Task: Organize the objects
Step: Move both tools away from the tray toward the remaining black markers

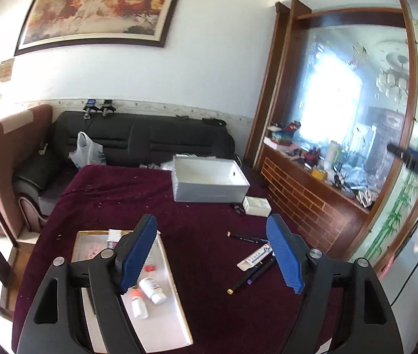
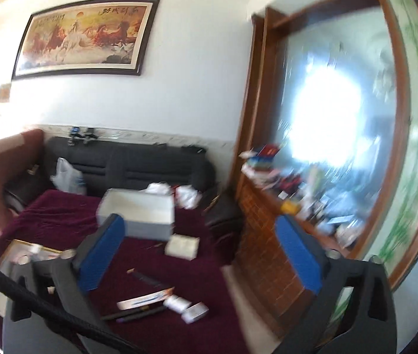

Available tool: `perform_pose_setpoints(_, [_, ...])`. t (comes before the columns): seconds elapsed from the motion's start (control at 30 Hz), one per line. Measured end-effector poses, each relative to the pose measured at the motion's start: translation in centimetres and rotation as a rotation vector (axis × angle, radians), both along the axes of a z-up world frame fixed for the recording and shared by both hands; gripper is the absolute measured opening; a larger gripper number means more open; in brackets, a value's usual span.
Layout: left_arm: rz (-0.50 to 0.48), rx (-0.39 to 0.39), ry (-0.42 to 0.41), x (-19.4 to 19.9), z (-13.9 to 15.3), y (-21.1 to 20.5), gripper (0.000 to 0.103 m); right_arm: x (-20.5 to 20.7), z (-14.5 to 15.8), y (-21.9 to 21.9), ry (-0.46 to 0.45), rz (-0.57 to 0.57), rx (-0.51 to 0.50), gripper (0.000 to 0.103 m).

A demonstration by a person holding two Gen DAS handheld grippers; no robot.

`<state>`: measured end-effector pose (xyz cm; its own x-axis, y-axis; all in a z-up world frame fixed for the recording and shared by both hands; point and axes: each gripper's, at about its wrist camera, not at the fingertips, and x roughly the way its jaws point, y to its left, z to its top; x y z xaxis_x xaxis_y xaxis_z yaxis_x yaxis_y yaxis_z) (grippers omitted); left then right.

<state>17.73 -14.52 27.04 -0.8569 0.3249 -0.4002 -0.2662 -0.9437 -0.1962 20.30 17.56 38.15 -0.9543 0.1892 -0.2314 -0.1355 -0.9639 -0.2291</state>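
Sorting partly done, both grippers empty and raised.
Left view: left gripper (image 1: 213,253) spread wide, nothing held; bottles (image 1: 147,293) lie in the tray (image 1: 164,318), pens (image 1: 250,271) loose on the cloth, box (image 1: 209,181) looks empty. Right view (blurred): right gripper (image 2: 200,253) released, empty; pens (image 2: 133,314) and small packs (image 2: 187,306) look unsorted.

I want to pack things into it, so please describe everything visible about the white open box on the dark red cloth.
The white open box is rectangular, with no lid and plain white walls that look like cardboard. It stands upright at the far side of the dark red cloth, before the black sofa. What shows of its inside looks empty. A smaller white box lies close beside one corner.
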Motion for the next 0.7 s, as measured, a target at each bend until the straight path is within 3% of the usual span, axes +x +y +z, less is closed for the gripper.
perform_pose_setpoints(0.07, [-0.040,-0.029,-0.046,-1.6,-1.4,1.9,0.072,-1.1,0.3,0.1,-0.013,0.027,0.039,0.103])
perform_pose_setpoints(0.17, [-0.089,-0.066,-0.163,-4.9,-5.5,4.8,0.072,-5.1,-2.1,1.4,-0.174,0.074,-0.066,0.103])
perform_pose_setpoints(0.3, [-0.153,-0.145,-0.296,-8.4,-12.4,8.4,0.071,-10.2,-10.5,3.5,-0.349,0.120,-0.320,0.103])
perform_pose_setpoints(0.37, [-0.160,-0.234,-0.298,-9.0,-15.0,10.3,0.063,-11.7,-15.6,3.8,-0.418,0.129,-0.400,0.103])
perform_pose_setpoints(0.43, [-0.170,-0.303,-0.332,-10.4,-17.2,12.1,0.047,-13.0,-20.2,3.4,-0.490,0.146,-0.459,0.103])
perform_pose_setpoints(0.5, [-0.196,-0.333,-0.390,-11.7,-19.2,13.6,0.044,-13.8,-23.9,2.7,-0.545,0.182,-0.511,0.103])
perform_pose_setpoints(0.7, [-0.230,-0.412,-0.428,-13.2,-22.2,16.6,0.044,-14.8,-27.6,3.4,-0.594,0.221,-0.603,0.103])
